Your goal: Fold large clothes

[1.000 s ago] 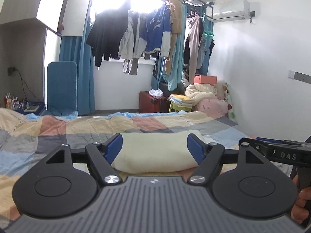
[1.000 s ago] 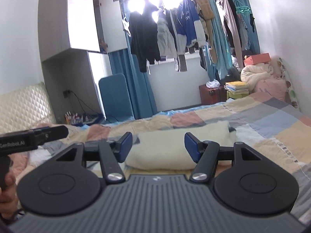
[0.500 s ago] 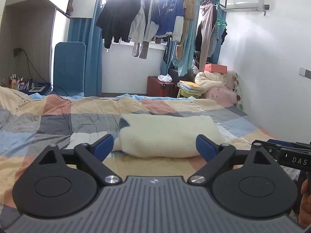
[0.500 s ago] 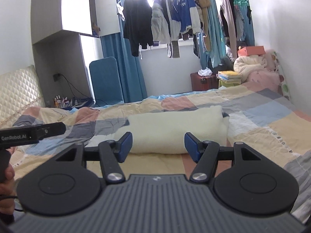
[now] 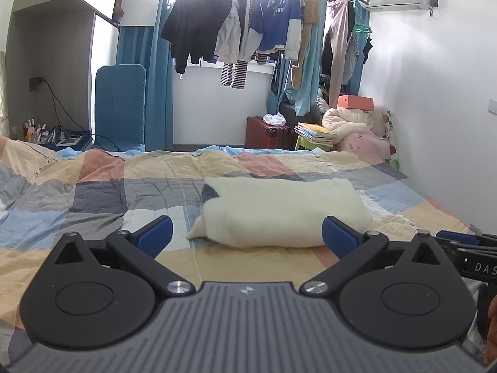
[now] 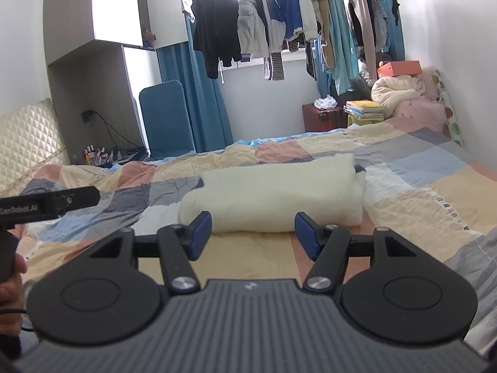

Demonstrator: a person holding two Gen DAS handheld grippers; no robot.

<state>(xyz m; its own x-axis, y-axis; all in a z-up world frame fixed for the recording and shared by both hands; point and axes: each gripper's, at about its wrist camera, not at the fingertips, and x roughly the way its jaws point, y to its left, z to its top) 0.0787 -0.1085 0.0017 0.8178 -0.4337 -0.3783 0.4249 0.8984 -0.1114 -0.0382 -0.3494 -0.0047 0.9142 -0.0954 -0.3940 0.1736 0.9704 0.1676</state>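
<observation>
Left wrist: folded cream garment (image 5: 279,214) on bed (image 5: 93,192); left gripper (image 5: 247,236) empty.

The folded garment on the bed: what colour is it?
Cream white folded garment, clearest in the right wrist view.

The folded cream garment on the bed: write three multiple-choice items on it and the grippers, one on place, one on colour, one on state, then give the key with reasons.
1. Where does the folded garment lie?
A. On the patchwork bedspread
B. On the blue chair
C. On the clothes rail

2. What colour are the gripper finger pads?
A. Red
B. Blue
C. White

3. How do the left gripper and right gripper stand?
A. Both clamped on the garment
B. One shut, one open
C. Both open, holding nothing

Key: 1 A, the garment rests on the checked spread. 2 B, the pads show blue in both views. 3 C, each pair of fingers is spread with bare bed between.
</observation>
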